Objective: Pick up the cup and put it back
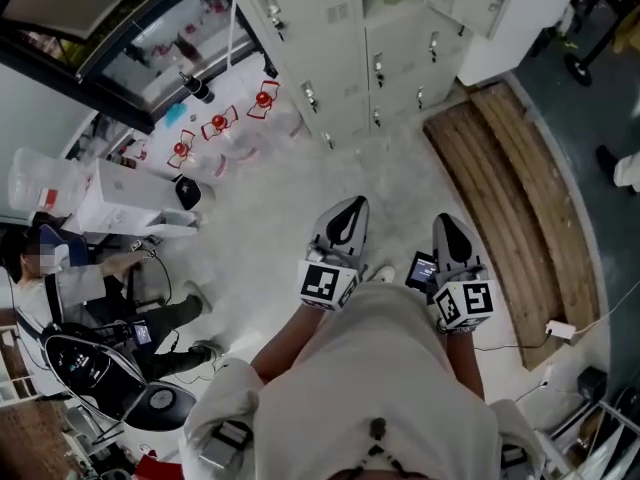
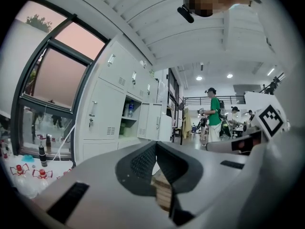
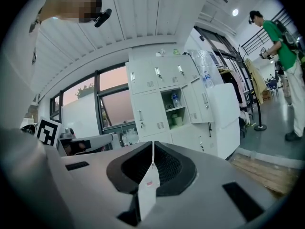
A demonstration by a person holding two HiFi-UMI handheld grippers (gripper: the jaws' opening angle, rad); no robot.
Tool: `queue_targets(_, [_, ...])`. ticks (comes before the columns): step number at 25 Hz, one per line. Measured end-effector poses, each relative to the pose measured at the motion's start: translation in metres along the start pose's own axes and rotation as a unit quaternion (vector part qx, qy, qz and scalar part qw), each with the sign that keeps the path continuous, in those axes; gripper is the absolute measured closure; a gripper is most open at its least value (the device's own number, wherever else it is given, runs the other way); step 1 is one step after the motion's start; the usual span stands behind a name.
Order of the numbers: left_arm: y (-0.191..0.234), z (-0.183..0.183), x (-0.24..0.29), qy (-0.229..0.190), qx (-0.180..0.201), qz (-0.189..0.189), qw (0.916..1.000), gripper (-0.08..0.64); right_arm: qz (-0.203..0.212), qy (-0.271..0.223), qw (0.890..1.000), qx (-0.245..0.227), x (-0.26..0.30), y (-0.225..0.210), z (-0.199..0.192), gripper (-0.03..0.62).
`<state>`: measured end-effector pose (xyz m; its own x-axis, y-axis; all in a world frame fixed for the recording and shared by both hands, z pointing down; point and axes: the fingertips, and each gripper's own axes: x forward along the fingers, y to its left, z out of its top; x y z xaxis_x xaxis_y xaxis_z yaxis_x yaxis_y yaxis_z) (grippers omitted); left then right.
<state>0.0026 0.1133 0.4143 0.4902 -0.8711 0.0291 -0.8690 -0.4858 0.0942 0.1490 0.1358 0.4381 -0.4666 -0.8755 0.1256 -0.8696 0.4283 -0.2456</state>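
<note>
Stands on a pale grey floor (image 1: 270, 238), facing a tall bank of white lockers (image 1: 340, 28). Has a large window (image 2: 52, 80) to the left of the lockers and a wooden platform (image 1: 510, 188) on the floor to their right. Shares the room with a seated person (image 1: 60, 298) at the left edge of the head view and, farther down the hall, a standing person in a green shirt (image 2: 214, 111).

Holds the left gripper (image 1: 350, 206) and the right gripper (image 1: 449, 222) out in front, side by side and a little apart, both pointing toward the lockers. Clenches the jaws of the left gripper tip to tip on nothing, with only a strip of the wooden platform visible through the slit lower down. Clenches the jaws of the right gripper the same way, also gripping nothing.

Looks toward one open locker compartment (image 3: 167, 104), with a water bottle (image 3: 175, 99) on its upper shelf and small pale cup-like containers (image 3: 178, 120) on the shelf below, too small to confirm as the cup. Has a few small red-and-white objects (image 1: 219, 123) lying on the floor beneath the window.
</note>
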Motion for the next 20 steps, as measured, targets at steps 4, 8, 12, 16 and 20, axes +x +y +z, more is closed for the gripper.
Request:
queue_targets(4, [0.008,0.001,0.030,0.003,0.003,0.000,1.0000,0.552,0.000,0.008,1.000,0.001,0.019,-0.019,0.002,0.565])
queue_targets(8, [0.014,-0.008,0.061,0.012,-0.003,-0.005,0.9999,0.551,-0.004,0.015,1.000,0.003,0.038,-0.037,0.001,0.565])
queue_targets(12, [0.021,-0.012,0.104,0.018,-0.011,-0.020,0.9996,0.551,-0.015,0.023,1.000,0.009,0.063,-0.064,0.005,0.565])
queue_targets(16, [0.039,-0.013,0.159,0.025,-0.012,-0.035,0.9990,0.551,-0.027,0.031,0.999,0.013,0.102,-0.091,0.014,0.565])
queue_targets(20, [0.058,-0.007,0.215,0.023,-0.014,-0.053,0.9982,0.551,-0.037,0.033,0.999,0.018,0.147,-0.117,0.026,0.565])
